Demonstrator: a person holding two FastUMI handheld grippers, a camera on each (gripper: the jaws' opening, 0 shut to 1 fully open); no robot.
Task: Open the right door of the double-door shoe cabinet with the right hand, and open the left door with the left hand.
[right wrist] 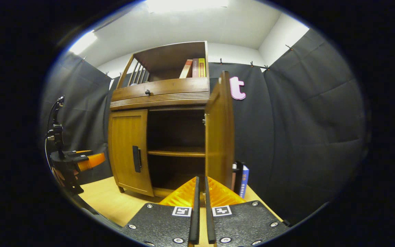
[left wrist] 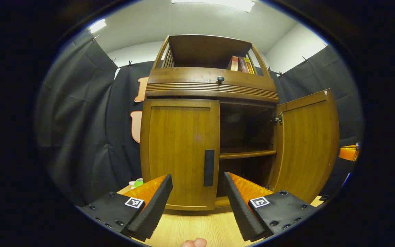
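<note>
The wooden shoe cabinet stands on a light table, right in front of me. Its left door is closed, with a black vertical handle at its inner edge. The right door is swung wide open, baring a dark inside with one shelf. My left gripper is open, a short way before the handle and touching nothing. In the right gripper view, my right gripper is shut on nothing, low in front of the open right door, which is seen edge-on. The left door is shut.
A drawer with a small knob sits above the doors, and books stand on the top shelf. More books lean beside the cabinet's right side. A green toy lies left of it. The left gripper shows at far left.
</note>
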